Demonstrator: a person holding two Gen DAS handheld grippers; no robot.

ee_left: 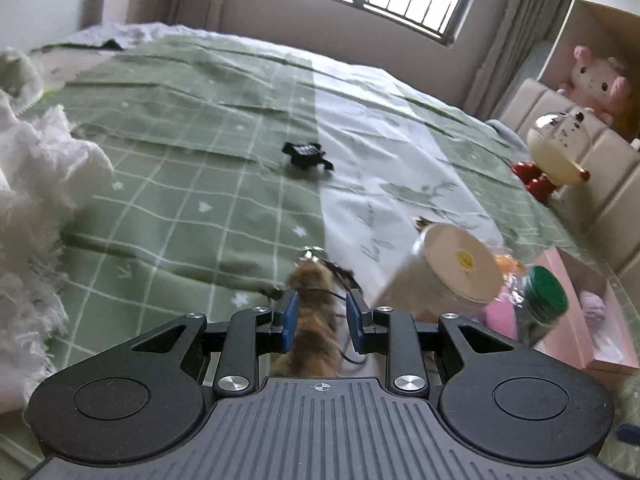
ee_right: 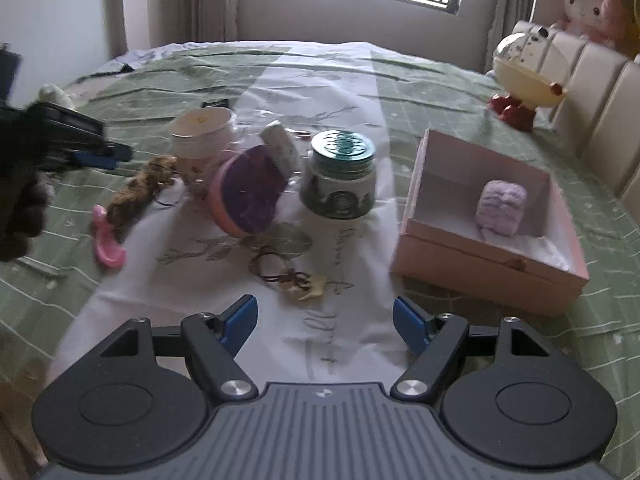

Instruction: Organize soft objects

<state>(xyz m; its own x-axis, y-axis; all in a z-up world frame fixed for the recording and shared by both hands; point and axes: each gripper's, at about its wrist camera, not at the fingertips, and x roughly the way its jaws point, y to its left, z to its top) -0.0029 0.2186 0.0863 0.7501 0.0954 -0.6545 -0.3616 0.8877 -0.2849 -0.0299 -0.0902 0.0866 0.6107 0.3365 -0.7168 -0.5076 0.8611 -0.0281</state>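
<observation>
Left gripper (ee_left: pixel 322 314) low over the bed, jaws part-open and straddling the brown furry piece (ee_left: pixel 312 332); the blue pads (ee_left: pixel 291 318) look just clear of the fur on both sides, so nothing is clamped yet (motion blur makes contact hard to judge). In the right wrist view the same furry piece (ee_right: pixel 140 186) lies on the green checked bedspread (ee_right: pixel 460 92), left of the clutter, with thin dark cords trailing off its far end. Risk one: the jaws close on loose fur or a cord only, and the piece slides out on the lift. Risk two: the white round container (ee_left: pixel 444 280) stands just right of the jaw and could be knocked over in a sideways move. Right gripper (ee_right: pixel 324 320) hangs wide open, holding nothing, near edge of the scene, over the pale printed strip. Beyond it a string hair tie (ee_right: pixel 280 270), a tilted pink disc (ee_right: pixel 248 196), a green-lidded jar (ee_right: pixel 340 176). The open pink box (ee_right: pixel 480 252) sits far right with a lilac soft roll (ee_right: pixel 502 208) already inside; carrying the furry piece there means crossing the jars, and dangling cords could snag them.
</observation>
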